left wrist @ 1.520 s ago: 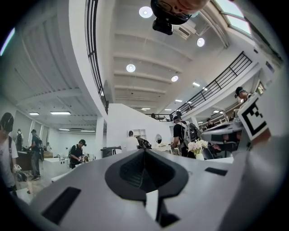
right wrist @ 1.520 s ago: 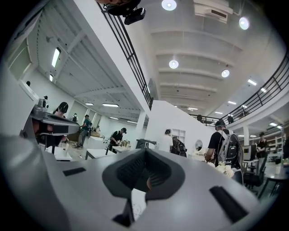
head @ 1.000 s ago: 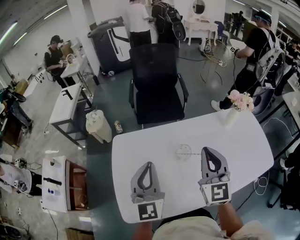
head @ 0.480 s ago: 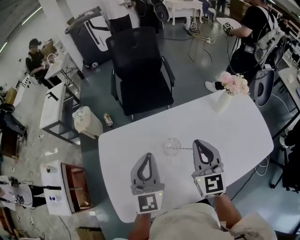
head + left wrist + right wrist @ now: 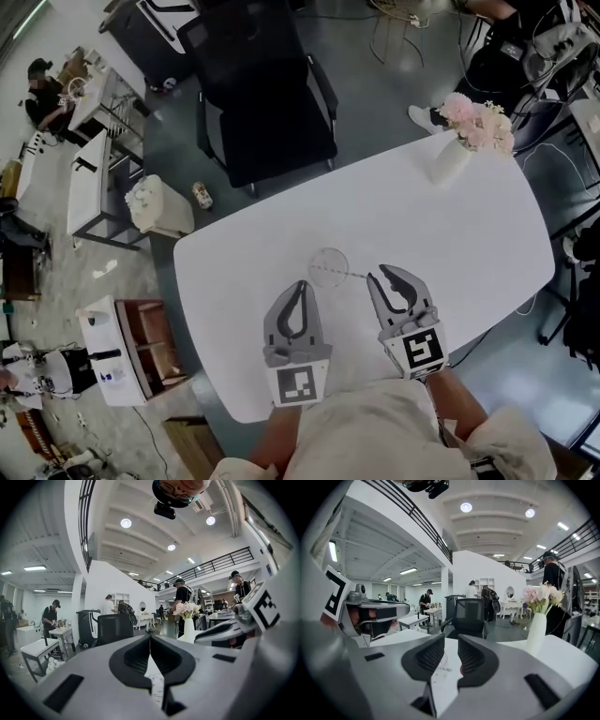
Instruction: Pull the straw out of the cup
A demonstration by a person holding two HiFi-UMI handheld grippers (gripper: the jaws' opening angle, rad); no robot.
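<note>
Right gripper [image 5: 393,277]: jaws apart, just been opening, nothing between the ribbed grey pads [image 5: 471,654] except bare tabletop. Left gripper [image 5: 300,287]: jaws pressed together tip to tip, holding nothing. Just ahead, between the two, the small clear plastic cup [image 5: 328,265], seemingly upright on the white oval table [image 5: 487,253], with the thin clear straw [image 5: 353,275] leaning out over the rim toward the right gripper, free end just short of those open tips.

Judged as the approach to the grasp, straw not yet touched. To do it well:

- Bring the open right jaws in level, so as to take the straw's free end between the pads and not against one of them.
- Close only once squarely in the gap, to avoid a skid off so thin and slick a thing.
- Grip near the end, well clear of the rim, or risk tipping the cup.
- Steady the cup with the left gripper before pulling, probably needed against the ride-along of so light a thing.
- Draw along the straw's own line, up and away to the right, never sideways across the rim.

No hindrance likely from the white vase of pink flowers [image 5: 452,159], well apart at the far right
</note>
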